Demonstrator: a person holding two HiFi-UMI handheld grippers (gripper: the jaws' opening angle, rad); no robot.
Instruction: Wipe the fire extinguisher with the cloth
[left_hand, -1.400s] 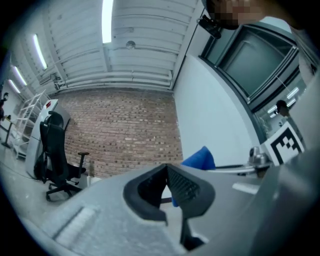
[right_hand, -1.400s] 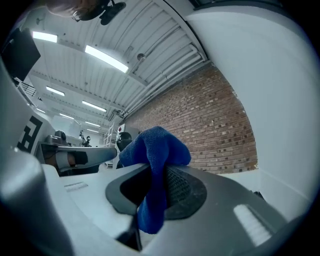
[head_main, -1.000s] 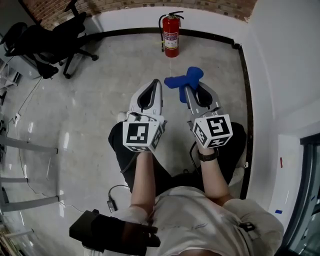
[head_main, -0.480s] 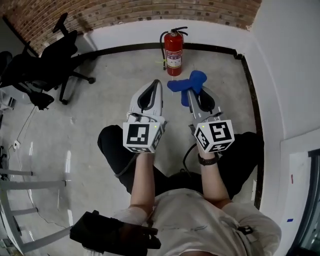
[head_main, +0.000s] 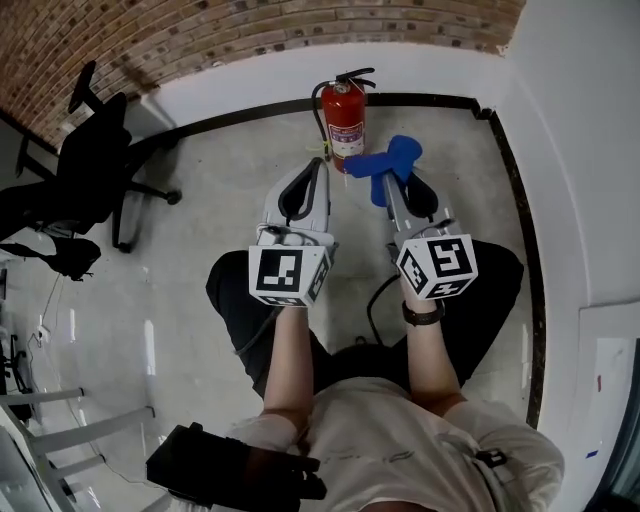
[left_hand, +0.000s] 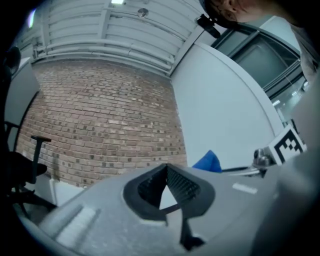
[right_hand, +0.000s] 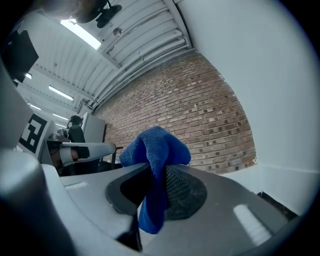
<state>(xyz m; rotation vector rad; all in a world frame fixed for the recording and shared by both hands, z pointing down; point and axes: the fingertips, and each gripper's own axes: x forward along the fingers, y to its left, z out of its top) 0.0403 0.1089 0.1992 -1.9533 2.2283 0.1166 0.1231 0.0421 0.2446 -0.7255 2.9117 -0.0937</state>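
A red fire extinguisher (head_main: 343, 115) stands upright on the floor against the foot of the white wall. My right gripper (head_main: 382, 181) is shut on a blue cloth (head_main: 385, 161), which bunches out past its tips just right of the extinguisher's base. In the right gripper view the blue cloth (right_hand: 155, 167) hangs clamped between the jaws of the right gripper (right_hand: 158, 169). My left gripper (head_main: 318, 166) points at the extinguisher's lower left, jaws closed together with nothing in them. In the left gripper view the left gripper (left_hand: 166, 168) faces the brick wall, with the cloth (left_hand: 207, 161) at its right.
A black office chair (head_main: 88, 172) stands at the left on the grey floor. A brick wall (head_main: 200, 30) rises above the white base, and a white wall (head_main: 570, 150) with a black skirting strip runs along the right. A black box (head_main: 230, 468) hangs near the person's waist.
The view and both grippers have moved forward toward the extinguisher. The cloth, still held by the right gripper, now sits right beside the extinguisher's base.
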